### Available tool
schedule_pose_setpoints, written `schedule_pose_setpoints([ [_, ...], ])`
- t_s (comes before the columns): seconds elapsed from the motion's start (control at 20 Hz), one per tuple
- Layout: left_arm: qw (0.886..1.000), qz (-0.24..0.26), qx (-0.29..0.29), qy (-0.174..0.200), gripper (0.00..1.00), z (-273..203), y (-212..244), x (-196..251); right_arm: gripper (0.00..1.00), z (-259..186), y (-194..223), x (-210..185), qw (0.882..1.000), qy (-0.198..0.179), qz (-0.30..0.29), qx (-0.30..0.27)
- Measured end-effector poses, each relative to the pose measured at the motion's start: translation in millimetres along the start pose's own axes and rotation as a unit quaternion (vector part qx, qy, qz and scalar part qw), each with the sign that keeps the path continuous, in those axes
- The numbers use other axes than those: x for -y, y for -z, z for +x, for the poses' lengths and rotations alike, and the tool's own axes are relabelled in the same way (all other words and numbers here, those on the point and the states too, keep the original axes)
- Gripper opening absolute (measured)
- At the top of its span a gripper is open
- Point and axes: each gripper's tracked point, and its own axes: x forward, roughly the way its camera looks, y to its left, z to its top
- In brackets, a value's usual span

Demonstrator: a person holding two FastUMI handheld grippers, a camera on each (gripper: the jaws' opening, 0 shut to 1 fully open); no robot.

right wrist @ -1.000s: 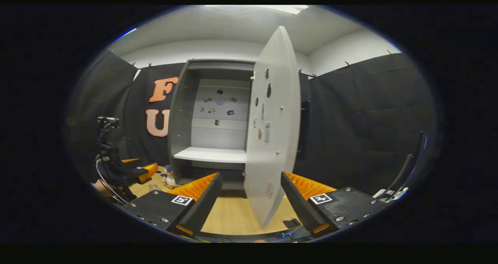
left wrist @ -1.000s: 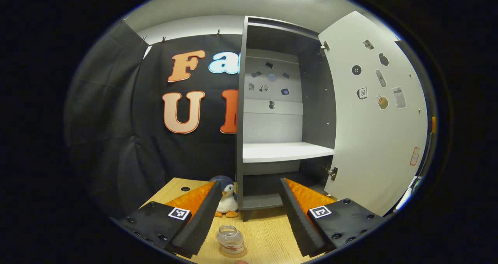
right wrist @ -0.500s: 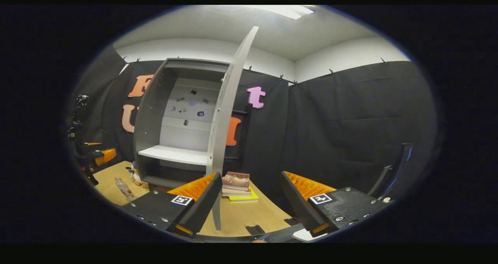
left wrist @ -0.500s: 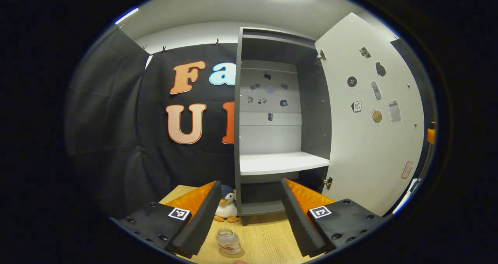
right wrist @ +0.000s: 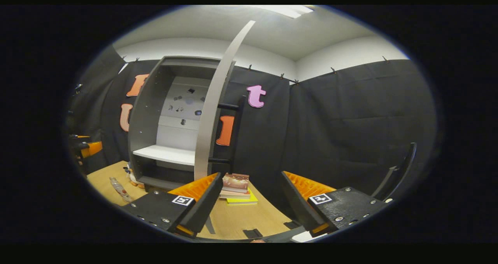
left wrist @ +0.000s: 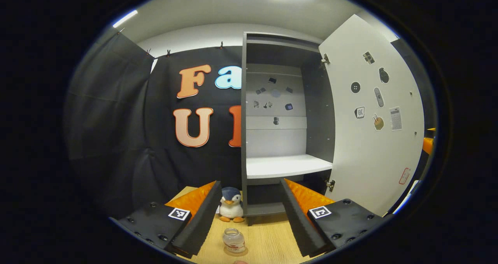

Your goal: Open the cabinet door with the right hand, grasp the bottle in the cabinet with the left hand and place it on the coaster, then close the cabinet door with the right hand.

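Observation:
A small clear bottle stands upright on a round coaster on the wooden table, low between my left gripper's fingers and apart from them. My left gripper is open and holds nothing. The grey cabinet stands open with its white shelf bare, and its white door is swung out to the right. In the right gripper view the door shows edge-on, just beside my left finger. My right gripper is open with nothing between its fingers. The bottle sits far left there.
A penguin plush sits at the cabinet's front left corner. A stack of books lies on the table right of the door. My left gripper shows at the far left of the right gripper view. Black cloth walls surround the table.
My right gripper has swung rightward around the door, which went from showing its inner face to edge-on. My left gripper has drawn back a little from the bottle.

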Motion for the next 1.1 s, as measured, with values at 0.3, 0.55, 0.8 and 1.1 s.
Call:
schedule_pose_setpoints([
  [0.3,1.0,-0.014,-0.002,-0.002,0.96,11,4,-17,0.84,-2,9,-30,0.995,-0.033,0.085,-0.027],
  [0.55,1.0,-0.018,-0.004,0.006,0.95,28,6,-27,0.89,-7,-6,-63,0.997,-0.039,0.063,-0.013],
  [0.8,1.0,-0.012,0.004,0.021,0.95,41,2,-30,0.9,-7,-15,-92,0.996,-0.055,0.069,-0.007],
  [1.1,0.999,-0.012,0.007,0.033,0.95,54,0,-31,0.89,-5,-23,-137,0.992,-0.102,0.072,-0.005],
])
